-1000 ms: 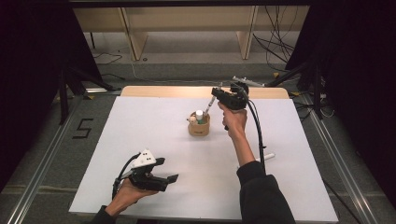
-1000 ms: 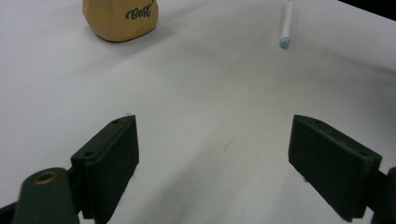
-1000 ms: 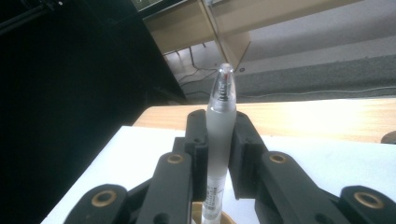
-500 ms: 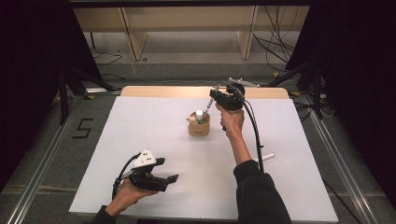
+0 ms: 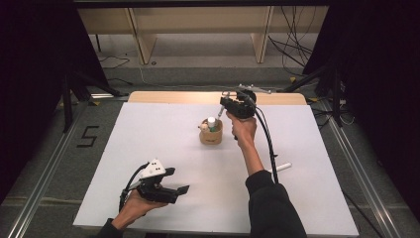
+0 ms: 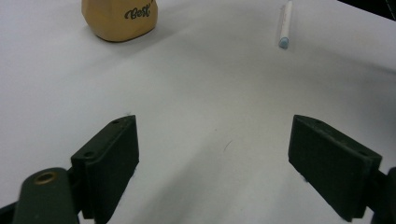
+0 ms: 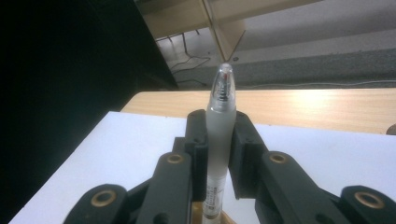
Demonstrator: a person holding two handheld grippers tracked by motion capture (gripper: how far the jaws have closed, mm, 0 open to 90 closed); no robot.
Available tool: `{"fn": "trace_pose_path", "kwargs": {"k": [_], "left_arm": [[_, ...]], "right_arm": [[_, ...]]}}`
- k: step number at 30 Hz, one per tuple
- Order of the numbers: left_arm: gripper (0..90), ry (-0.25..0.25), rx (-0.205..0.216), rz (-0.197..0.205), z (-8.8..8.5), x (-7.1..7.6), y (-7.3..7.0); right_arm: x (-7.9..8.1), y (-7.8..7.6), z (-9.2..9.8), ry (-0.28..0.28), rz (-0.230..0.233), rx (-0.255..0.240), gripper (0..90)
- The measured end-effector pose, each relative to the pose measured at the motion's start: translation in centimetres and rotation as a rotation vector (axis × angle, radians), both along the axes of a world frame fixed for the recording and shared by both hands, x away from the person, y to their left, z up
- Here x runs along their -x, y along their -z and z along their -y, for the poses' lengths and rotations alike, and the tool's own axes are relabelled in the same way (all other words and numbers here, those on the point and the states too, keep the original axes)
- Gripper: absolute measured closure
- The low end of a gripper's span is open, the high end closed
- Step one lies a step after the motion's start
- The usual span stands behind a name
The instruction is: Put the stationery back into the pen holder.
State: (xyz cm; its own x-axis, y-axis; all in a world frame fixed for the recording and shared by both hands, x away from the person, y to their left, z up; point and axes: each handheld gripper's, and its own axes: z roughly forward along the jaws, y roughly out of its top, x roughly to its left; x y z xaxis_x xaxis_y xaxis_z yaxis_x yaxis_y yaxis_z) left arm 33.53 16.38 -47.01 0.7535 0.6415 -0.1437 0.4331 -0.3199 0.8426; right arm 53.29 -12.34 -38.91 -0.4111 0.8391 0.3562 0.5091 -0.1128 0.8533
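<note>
Left gripper [image 5: 182, 189] is resting low at the near left of the white table [image 5: 148, 139], jaws standing wide with nothing between them. I am seeing the tan cup [image 5: 211, 135] mid-table, a white bottle [image 5: 212, 122] upright inside it, and a second pen [image 5: 280, 167] lying loose further right. Right gripper [image 7: 219, 140] is clamping a frosted pen [image 7: 220, 116], and it has edged back and over the cup since a second ago. I judge I am lining the pen up to drop it in.

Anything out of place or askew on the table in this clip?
One white pen lies loose on the white table, apart from the tan wooden holder. The right gripper clamps a frosted pen above the holder. Nothing spilled.
</note>
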Motion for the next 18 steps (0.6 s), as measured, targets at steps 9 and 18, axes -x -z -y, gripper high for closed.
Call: {"fn": "trace_pose_path", "kwargs": {"k": [9, 18], "left_arm": [[15.7, 0.000, 0.000, -0.001, 0.00, -0.01, 0.00], [15.8, 0.002, -0.002, -0.001, 0.01, -0.02, 0.02]], "right_arm": [[-0.13, 0.46, -0.40, -0.007, -0.009, 0.024, 80.0], [-0.24, 0.79, -0.46, -0.015, -0.023, 0.038, 79.7]]}}
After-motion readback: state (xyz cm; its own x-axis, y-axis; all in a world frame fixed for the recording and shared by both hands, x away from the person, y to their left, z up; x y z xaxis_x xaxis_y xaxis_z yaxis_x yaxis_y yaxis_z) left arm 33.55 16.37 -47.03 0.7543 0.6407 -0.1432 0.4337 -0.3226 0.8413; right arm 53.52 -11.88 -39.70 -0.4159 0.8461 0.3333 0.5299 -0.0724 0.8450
